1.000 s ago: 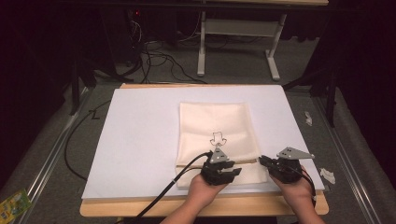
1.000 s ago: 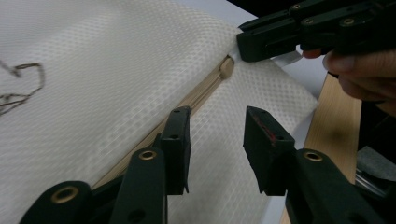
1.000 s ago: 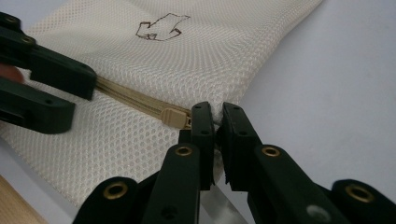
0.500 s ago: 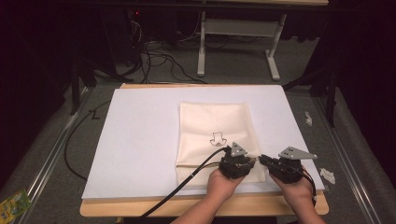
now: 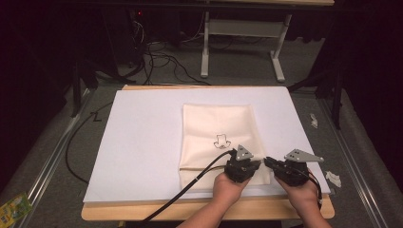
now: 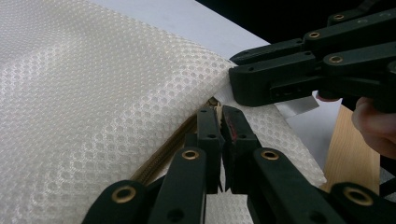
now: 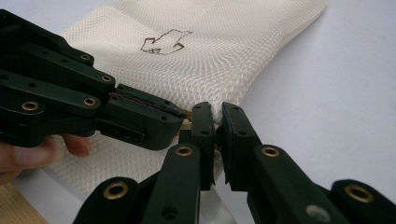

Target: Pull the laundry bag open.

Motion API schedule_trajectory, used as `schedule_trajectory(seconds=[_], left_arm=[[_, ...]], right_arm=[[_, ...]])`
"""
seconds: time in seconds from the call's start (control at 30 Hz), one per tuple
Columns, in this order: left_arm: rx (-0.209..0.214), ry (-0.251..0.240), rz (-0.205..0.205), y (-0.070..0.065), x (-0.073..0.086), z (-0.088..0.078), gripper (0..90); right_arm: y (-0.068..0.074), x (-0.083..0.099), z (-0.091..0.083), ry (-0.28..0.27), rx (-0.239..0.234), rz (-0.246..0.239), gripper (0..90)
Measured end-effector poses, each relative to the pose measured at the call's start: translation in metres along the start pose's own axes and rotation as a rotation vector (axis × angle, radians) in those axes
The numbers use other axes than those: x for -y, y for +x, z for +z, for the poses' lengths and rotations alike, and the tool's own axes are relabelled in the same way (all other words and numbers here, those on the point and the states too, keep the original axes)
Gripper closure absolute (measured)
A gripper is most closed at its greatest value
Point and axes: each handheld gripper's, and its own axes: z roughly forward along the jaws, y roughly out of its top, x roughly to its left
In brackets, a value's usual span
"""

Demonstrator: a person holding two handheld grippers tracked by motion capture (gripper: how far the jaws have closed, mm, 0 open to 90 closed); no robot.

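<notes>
bag: cream mesh bag [image 5: 216,137], zipper [image 6: 168,149] along its near edge
left gripper [image 5: 242,167]: just clamped onto the zipper end
right gripper [image 5: 280,167]: pinching the bag's corner right beside it
zip axis: heads off leftward, away from the right gripper

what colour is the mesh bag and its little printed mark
Cream-white mesh bag with a small black outline mark; the right gripper view shows it best.

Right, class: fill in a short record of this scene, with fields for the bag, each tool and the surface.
bag: cream mesh bag, flat, small drawn mark on top, zip along its near end
left tool: jaws have just been closing, now pinched at the zip end
right tool: shut on the bag's near corner
tools: tips close together
surface: white sheet on a wooden table
</notes>
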Motion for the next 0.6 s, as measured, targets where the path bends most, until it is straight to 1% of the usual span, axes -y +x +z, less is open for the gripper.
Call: schedule_trajectory(seconds=[0.07,0.13,0.23,0.3,0.37,0.4,0.43,0.47,0.5,0.53,0.57,0.6], left_arm=[[-0.009,-0.008,-0.003,0.000,0.000,0.001,86.0],[-0.004,-0.008,-0.012,0.001,0.001,0.003,83.7],[0.009,-0.011,-0.006,0.001,0.002,0.003,86.4],[0.001,-0.014,-0.001,0.000,0.002,0.003,87.2],[0.008,-0.017,-0.015,0.001,0.003,0.001,87.4],[0.004,-0.017,-0.025,0.003,0.004,0.000,87.5],[0.014,-0.017,-0.031,0.005,0.005,-0.001,87.5],[0.013,-0.015,-0.035,0.006,0.006,-0.003,87.6],[0.003,-0.009,-0.031,0.007,0.007,-0.004,87.5],[0.007,-0.012,-0.032,0.008,0.008,-0.006,87.6],[-0.001,-0.008,-0.036,0.009,0.009,-0.007,87.6],[-0.005,-0.011,-0.045,0.011,0.010,-0.009,87.6]], right_arm=[[0.000,0.000,0.000,-0.003,-0.003,0.003,85.5],[-0.001,0.000,0.001,-0.001,-0.016,0.011,85.4],[0.001,0.000,0.001,0.000,-0.012,0.003,85.4],[0.000,0.000,0.001,-0.005,-0.013,0.000,85.4],[0.000,-0.001,0.000,-0.004,-0.009,-0.001,85.4],[0.001,-0.001,0.000,-0.001,-0.003,0.004,85.4],[0.001,-0.001,-0.001,0.000,0.006,0.004,85.4],[0.000,-0.002,-0.002,0.002,0.003,0.006,85.5],[0.000,-0.002,-0.002,0.003,0.002,0.007,85.5],[0.001,-0.001,-0.002,0.004,0.006,0.001,85.5],[0.001,-0.002,-0.002,0.007,0.004,-0.001,85.6],[0.001,-0.002,-0.002,0.003,0.011,-0.006,85.6]])
